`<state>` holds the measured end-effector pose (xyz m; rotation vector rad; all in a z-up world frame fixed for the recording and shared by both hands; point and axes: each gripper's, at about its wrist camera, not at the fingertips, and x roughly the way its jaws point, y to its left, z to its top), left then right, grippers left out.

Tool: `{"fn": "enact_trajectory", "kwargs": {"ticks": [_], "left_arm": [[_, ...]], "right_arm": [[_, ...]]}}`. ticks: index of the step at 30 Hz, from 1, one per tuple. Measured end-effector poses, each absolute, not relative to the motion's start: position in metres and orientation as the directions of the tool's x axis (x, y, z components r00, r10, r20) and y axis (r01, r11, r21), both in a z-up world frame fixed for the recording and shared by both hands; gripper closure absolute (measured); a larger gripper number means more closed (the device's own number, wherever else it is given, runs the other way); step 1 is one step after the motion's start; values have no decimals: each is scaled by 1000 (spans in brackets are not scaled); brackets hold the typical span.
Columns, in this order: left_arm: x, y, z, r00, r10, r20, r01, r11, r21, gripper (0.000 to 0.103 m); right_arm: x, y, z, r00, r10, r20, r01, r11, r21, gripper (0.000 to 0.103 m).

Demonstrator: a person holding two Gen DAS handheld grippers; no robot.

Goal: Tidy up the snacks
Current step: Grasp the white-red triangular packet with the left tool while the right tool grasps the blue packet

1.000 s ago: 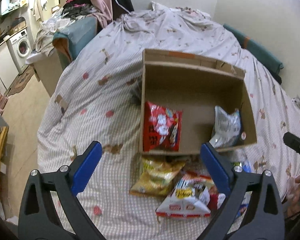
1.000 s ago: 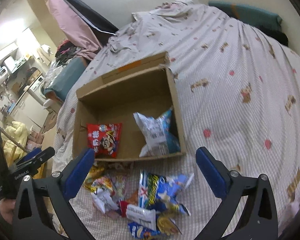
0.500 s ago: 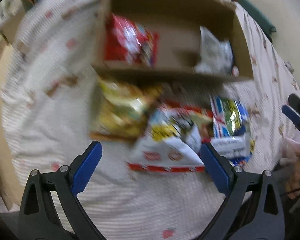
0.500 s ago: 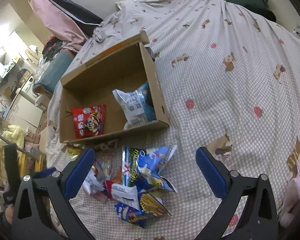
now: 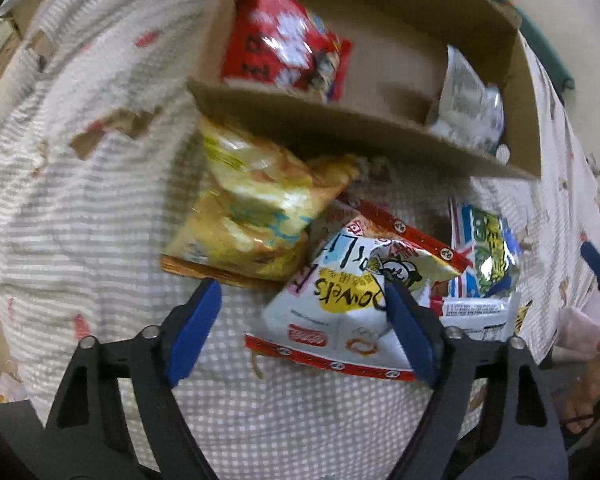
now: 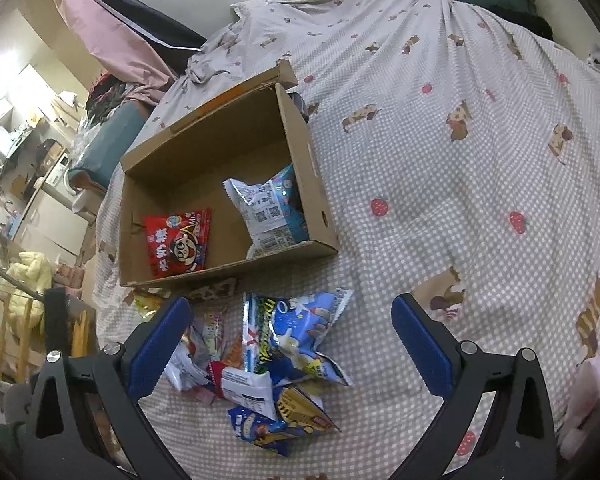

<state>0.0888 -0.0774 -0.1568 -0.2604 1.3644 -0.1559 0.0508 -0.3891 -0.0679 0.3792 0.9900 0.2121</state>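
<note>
A heap of snack bags lies on the bed in front of an open cardboard box (image 5: 340,128) (image 6: 220,152). Inside the box are a red bag (image 5: 284,56) (image 6: 178,244) and a white-and-blue bag (image 5: 468,108) (image 6: 268,208). My left gripper (image 5: 300,320) points down at the heap with its jaws closing. A white bag with red trim (image 5: 340,308) lies partly between them, overlapped by the right pad but not pinched. A yellow bag (image 5: 252,216) lies just beyond. My right gripper (image 6: 290,340) hangs open over a blue bag (image 6: 300,328) and holds nothing.
The bed has a checked sheet (image 6: 440,200) printed with strawberries and dogs. Its left edge drops to the floor, where a washing machine (image 6: 56,176) and clutter stand. A teal cushion (image 6: 108,148) and pink cloth (image 6: 112,44) lie behind the box. A hand (image 5: 588,380) shows at the right.
My left gripper has dropped and tipped down toward the heap, and its jaws have narrowed. The right gripper has sunk slightly and stays open.
</note>
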Motion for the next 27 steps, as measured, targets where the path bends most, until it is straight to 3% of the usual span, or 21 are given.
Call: {"fn": "enact_trajectory", "kwargs": {"ticks": [4,8,11,14,20,27], "left_arm": [[90,-100,-180,103,-273,-957,11,962,-273,25],[88,-112,-183,117,-265,-957,55,964,-261,25],[90,-121,-176,119,-284,-952,85,958,-275,53],[81,-126,-158,134,-306,-943,119,949,-291,62],[63,-119,-107,214,-296,-931,170,950,-263,63],[65,-71,-81,296,-241,-924,74,971,-229,63]], "right_arm": [[53,-383,-69,529,339,-778,-20,921,388,0],[52,-381,-71,519,335,-786,-20,924,381,0],[53,-382,-71,522,331,-786,-18,926,378,0],[55,-382,-73,518,328,-790,-16,927,375,0],[57,-384,-76,499,351,-792,-7,916,402,0],[65,-380,-90,419,395,-818,20,896,443,0]]}}
